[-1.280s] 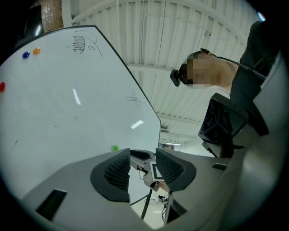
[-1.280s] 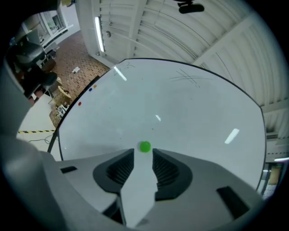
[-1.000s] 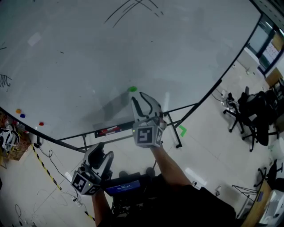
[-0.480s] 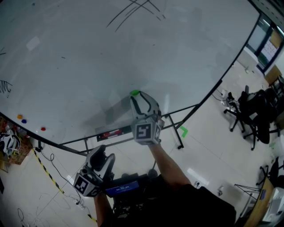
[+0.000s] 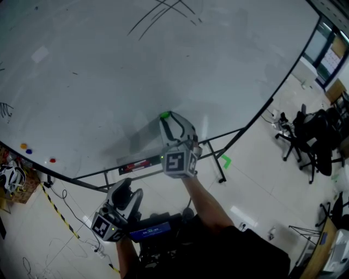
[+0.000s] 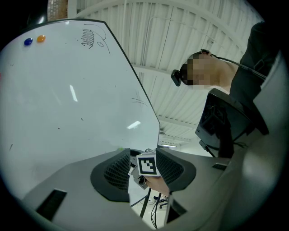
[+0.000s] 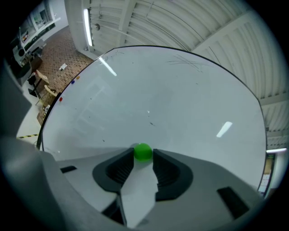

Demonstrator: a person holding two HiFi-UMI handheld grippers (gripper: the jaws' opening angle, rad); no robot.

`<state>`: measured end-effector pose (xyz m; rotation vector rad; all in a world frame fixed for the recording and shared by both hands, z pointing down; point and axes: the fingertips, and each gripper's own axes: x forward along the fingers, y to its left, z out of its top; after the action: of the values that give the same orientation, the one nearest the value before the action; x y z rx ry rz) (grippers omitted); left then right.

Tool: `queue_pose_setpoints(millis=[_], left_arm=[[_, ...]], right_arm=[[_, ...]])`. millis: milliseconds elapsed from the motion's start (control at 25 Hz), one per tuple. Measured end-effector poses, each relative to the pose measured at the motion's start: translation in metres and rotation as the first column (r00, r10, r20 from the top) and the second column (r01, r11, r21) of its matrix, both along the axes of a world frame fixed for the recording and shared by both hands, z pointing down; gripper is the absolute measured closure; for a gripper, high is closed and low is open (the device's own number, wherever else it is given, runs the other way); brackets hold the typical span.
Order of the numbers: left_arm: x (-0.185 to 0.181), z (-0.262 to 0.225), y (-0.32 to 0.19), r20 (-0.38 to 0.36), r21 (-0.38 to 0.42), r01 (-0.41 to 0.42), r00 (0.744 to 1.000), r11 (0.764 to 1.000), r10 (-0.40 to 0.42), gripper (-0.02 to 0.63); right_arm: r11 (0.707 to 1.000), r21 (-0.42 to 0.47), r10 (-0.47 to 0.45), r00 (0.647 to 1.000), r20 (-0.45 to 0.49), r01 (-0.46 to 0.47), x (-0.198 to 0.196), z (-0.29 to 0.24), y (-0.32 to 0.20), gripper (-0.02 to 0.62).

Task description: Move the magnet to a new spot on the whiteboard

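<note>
Jaws of the right gripper (image 7: 143, 159), just closing, pinch the green magnet (image 7: 143, 152).

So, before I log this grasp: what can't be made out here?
In the head view:
- the green magnet, mostly hidden behind the right gripper, whose jaws have just been closing on it;
- scribbles on the whiteboard, cut off by the top edge;
- small magnets at left, too small for detail.

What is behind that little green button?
The whiteboard, bare white around the green magnet. The patch directly behind the magnet is covered by it, so unseen.
</note>
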<state>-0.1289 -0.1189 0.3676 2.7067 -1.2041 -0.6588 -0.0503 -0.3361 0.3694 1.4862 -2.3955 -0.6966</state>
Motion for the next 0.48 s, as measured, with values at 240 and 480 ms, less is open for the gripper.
queue_pose_setpoints(millis=[240,480], left_arm=[[0.0017,0.0017,-0.0009,-0.003,-0.005,-0.003,1.0,1.0,0.003,0.426],[0.0,0.0013,-0.0013,-0.006,-0.004,-0.001,1.0,1.0,0.001,0.426]], right_arm=[[0.996,0.075,0.052,0.993,-0.105,-0.044,-0.0052,-0.0028,0.0017,0.445],[0.998,0.057,0.037,0.995,-0.097,-0.031,-0.0047,-0.0031,0.0011,0.448]])
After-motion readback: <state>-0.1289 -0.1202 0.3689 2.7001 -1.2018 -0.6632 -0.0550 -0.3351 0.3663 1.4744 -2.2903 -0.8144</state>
